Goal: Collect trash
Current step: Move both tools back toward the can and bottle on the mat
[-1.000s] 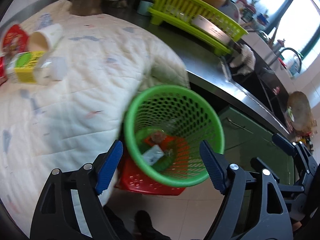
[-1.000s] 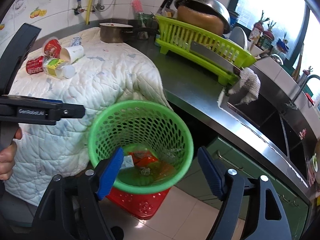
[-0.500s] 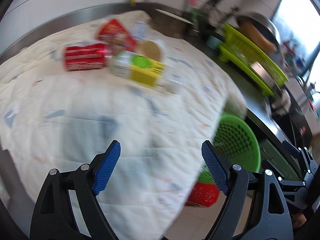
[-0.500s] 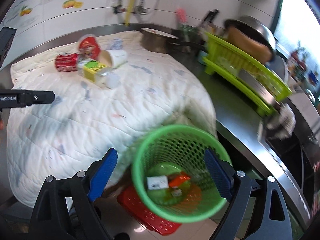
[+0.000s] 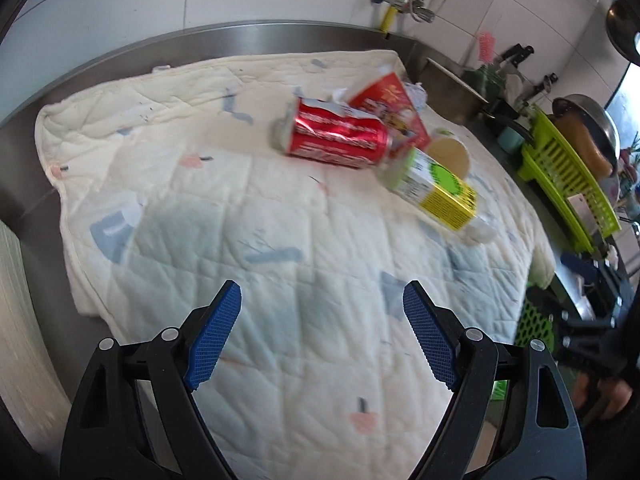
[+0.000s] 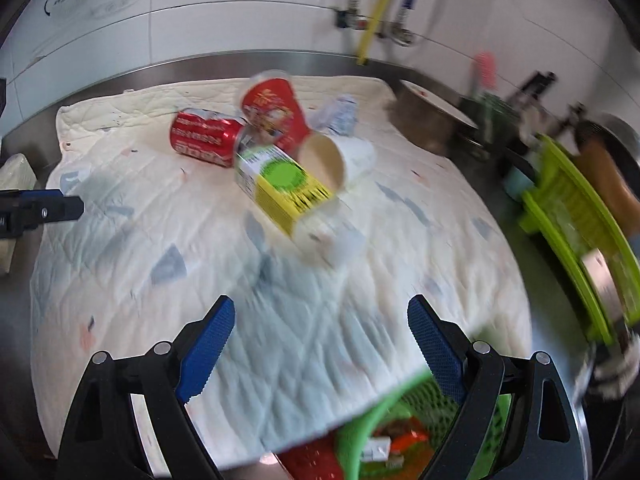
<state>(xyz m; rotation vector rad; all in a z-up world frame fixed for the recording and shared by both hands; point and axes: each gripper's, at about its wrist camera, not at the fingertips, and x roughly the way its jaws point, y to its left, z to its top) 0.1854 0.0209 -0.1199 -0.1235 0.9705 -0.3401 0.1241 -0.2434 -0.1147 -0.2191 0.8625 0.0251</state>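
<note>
Trash lies in a cluster on the white quilted cloth (image 5: 280,248): a dented red can (image 5: 338,138), a red paper cup (image 5: 390,104), a white paper cup (image 5: 450,152) and a clear bottle with a yellow-green label (image 5: 438,194). The right wrist view shows the same can (image 6: 206,140), red cup (image 6: 276,110), white cup (image 6: 340,158) and bottle (image 6: 292,198). My left gripper (image 5: 320,344) is open and empty over the cloth's near part. My right gripper (image 6: 320,348) is open and empty above the cloth's edge. The green bin (image 6: 400,440) holds trash below it.
A steel pot (image 5: 452,88) stands past the cloth. A lime dish rack (image 5: 572,184) with a steel bowl is at the right. A red stool (image 6: 316,460) is under the bin. The steel counter edge (image 5: 24,184) runs along the left.
Both grippers have swung up and left, away from the green bin toward the trash on the cloth. Both stay open and empty.
</note>
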